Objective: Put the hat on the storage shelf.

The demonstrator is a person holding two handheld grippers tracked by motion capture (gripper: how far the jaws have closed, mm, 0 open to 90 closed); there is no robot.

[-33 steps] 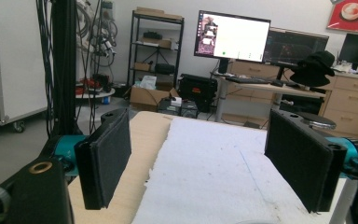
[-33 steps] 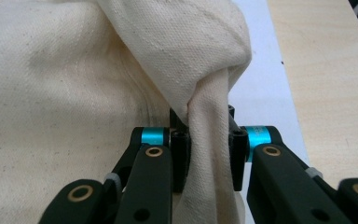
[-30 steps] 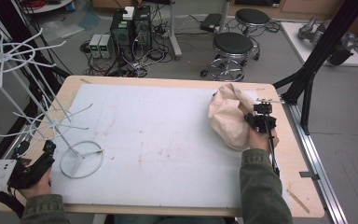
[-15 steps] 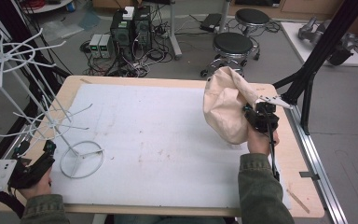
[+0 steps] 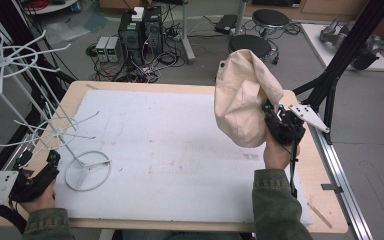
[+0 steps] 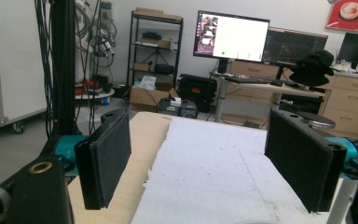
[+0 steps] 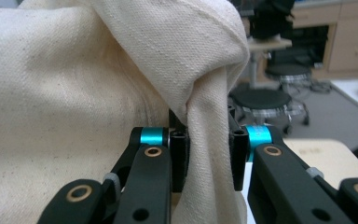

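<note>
A cream cloth cap (image 5: 242, 97) hangs in the air over the table's right side, lifted off the white mat (image 5: 170, 150). My right gripper (image 5: 272, 117) is shut on a bunched fold of it; in the right gripper view the fabric (image 7: 74, 93) is pinched between the two black pads (image 7: 238, 154). At the front left corner my left gripper (image 5: 50, 161) rests low beside the white wire rack's ring base (image 5: 87, 171). Its jaws stand wide open in the left gripper view, with nothing between the pads (image 6: 107, 156).
The white wire rack (image 5: 27, 100) rises tall on the table's left side with spokes sticking out. A black frame strut (image 5: 340, 60) slants up past the right edge. Stools and electronics sit on the floor beyond the far edge.
The right gripper has raised the cap from the mat up into the air and a little toward the far side. The left gripper has stayed put.
</note>
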